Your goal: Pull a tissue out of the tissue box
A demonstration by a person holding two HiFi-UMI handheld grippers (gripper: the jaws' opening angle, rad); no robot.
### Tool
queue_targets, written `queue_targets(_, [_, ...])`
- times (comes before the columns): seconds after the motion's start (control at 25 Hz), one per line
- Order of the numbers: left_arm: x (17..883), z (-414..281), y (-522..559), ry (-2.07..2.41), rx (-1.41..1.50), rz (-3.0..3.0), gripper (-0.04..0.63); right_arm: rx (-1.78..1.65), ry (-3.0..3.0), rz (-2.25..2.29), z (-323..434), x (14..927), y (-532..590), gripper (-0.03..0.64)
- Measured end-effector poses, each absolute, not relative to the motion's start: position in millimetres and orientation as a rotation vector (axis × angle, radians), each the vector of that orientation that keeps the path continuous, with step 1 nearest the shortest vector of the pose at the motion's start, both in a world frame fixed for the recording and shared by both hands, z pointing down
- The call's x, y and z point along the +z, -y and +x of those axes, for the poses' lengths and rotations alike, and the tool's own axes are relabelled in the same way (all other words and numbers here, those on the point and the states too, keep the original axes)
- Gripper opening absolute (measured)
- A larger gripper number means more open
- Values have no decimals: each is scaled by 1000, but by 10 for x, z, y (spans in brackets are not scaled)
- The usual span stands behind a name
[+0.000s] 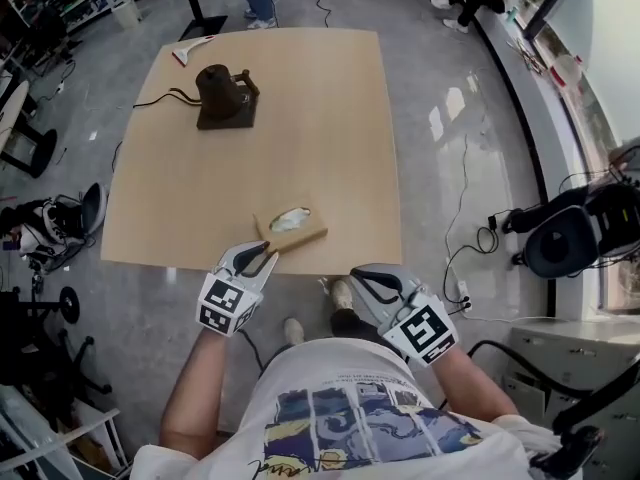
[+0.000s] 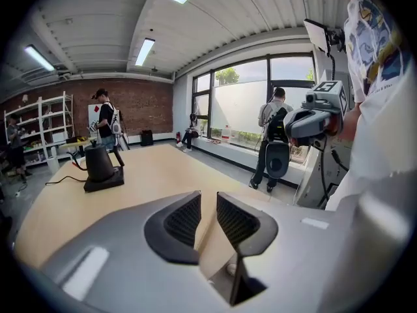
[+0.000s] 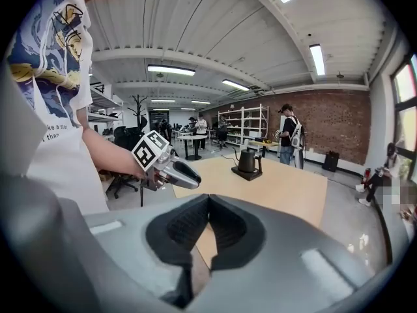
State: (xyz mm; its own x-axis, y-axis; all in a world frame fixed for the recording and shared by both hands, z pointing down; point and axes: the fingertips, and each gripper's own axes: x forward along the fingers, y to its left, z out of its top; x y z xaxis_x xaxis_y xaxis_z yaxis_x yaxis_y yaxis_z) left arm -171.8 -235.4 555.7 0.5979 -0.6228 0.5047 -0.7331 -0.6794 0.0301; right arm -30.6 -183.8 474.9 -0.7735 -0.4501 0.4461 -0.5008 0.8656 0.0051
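Note:
A tan tissue box (image 1: 291,233) lies near the front edge of the wooden table (image 1: 300,118), with a white tissue (image 1: 289,218) poking from its top slot. My left gripper (image 1: 264,259) hovers just in front of the box at the table edge. Its jaws stand apart with nothing between them (image 2: 208,204). My right gripper (image 1: 360,279) is off the table's front right, over the floor, shut and empty (image 3: 208,202). Neither gripper view shows the box. Each gripper shows in the other's view: the left gripper (image 3: 167,168), the right gripper (image 2: 313,119).
A dark kettle on its base (image 1: 225,94) stands at the table's far left, with a cable running off the left edge. A small white and red object (image 1: 192,50) lies at the far left corner. Cables and a black chair (image 1: 565,240) are on the floor to the right.

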Motion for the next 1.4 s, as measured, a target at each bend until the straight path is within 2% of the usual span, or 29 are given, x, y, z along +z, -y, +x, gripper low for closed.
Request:
queue_targets(0.6, [6304,-1696,3106,1053,974,2445,128,232,2603,635,40,4910,2558,3])
queue_targets(1.04, [6599,-1580,3118,884,1129,2407,127,235,2618,577,68,4995,2814,3])
queue_targets(1.4, [6616,-1558,3067,811,1169,2412,13,225,2614,594,45,4988,2850,3])
